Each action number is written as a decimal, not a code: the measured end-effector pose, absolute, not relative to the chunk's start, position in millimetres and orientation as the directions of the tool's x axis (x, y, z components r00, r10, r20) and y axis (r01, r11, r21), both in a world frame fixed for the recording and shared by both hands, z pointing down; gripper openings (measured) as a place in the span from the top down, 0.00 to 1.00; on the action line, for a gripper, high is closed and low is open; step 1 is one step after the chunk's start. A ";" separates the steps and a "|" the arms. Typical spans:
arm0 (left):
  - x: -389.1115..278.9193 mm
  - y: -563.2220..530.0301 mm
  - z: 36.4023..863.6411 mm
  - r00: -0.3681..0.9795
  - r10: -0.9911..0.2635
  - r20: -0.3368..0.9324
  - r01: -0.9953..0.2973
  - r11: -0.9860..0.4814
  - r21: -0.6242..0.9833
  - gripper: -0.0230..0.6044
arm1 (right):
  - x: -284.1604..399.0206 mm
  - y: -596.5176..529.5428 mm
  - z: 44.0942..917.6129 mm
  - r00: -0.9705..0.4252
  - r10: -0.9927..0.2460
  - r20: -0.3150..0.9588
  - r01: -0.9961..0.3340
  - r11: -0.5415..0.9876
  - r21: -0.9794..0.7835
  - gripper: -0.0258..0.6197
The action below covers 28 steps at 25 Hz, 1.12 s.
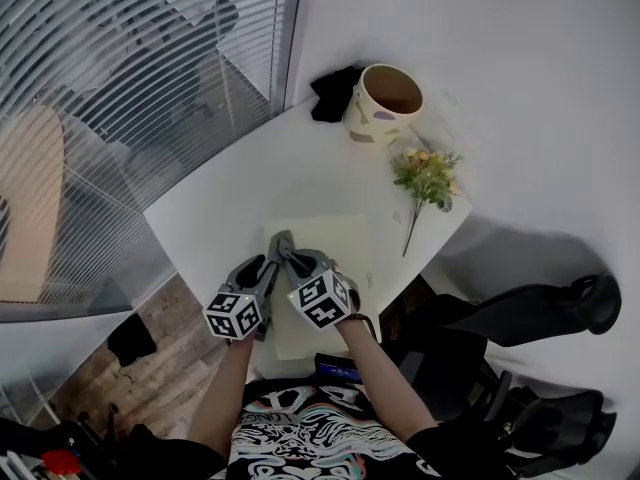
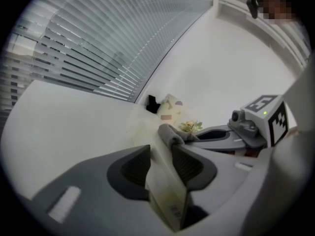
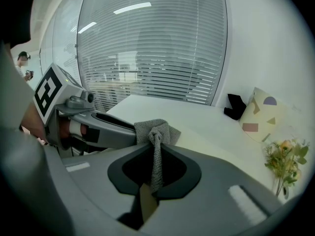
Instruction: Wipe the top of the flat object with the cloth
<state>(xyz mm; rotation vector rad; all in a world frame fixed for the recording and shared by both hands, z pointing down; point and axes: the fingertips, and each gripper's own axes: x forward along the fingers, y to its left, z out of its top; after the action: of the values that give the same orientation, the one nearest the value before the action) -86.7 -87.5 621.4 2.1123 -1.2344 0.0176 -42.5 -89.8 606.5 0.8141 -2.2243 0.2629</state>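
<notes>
Flat object [image 1: 335,253]: pale yellow, thin and rectangular; lies on the white table [image 1: 230,203] at the end nearest the person.
Long axis: runs from the person's side outward, toward the far end of the table where the patterned pot [image 1: 386,103] stands.
Left gripper [image 1: 268,268]: jaws clenched on the flat object at its left part. In the left gripper view the thin sheet [image 2: 165,181] passes edge-on between the two pads, both of which press against it.
Right gripper [image 1: 297,260]: jaws clenched on the grey cloth [image 1: 283,242]. In the right gripper view a twisted strand of cloth [image 3: 156,166] hangs down between the pads, and the bunched remainder sits just beyond the jaw tips.
Cloth position: on top of the flat object, near its far left corner, just ahead of both grippers; it touches the left gripper's jaw tips.
Gripper relation: side by side and close together, jaws converging toward the cloth, both above the flat object.
Other items: sprig of yellow flowers [image 1: 425,176] lying on the table to the right, apart from the flat object; black object [image 1: 333,92] just beside the pot, against the wall.
Surroundings: slatted blinds [image 1: 130,58] along the left of the table.
</notes>
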 end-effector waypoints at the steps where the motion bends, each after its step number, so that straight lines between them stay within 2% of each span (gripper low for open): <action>1: -86.8 -87.4 621.3 0.550 -0.766 0.334 -0.775 -0.318 0.547 0.66 | -42.3 -89.1 606.3 -0.524 -0.476 0.707 -0.627 0.777 0.058 0.93; 28: -86.2 -87.6 622.0 0.546 -0.768 0.335 -0.778 -0.318 0.541 0.66 | -38.3 -71.4 607.2 -0.527 -0.474 0.706 -0.622 0.781 0.061 0.93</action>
<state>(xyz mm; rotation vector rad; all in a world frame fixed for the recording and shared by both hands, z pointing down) -86.2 -87.6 622.0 2.1148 -1.2408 0.0202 -38.3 -71.4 607.2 0.8095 -2.2265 0.2555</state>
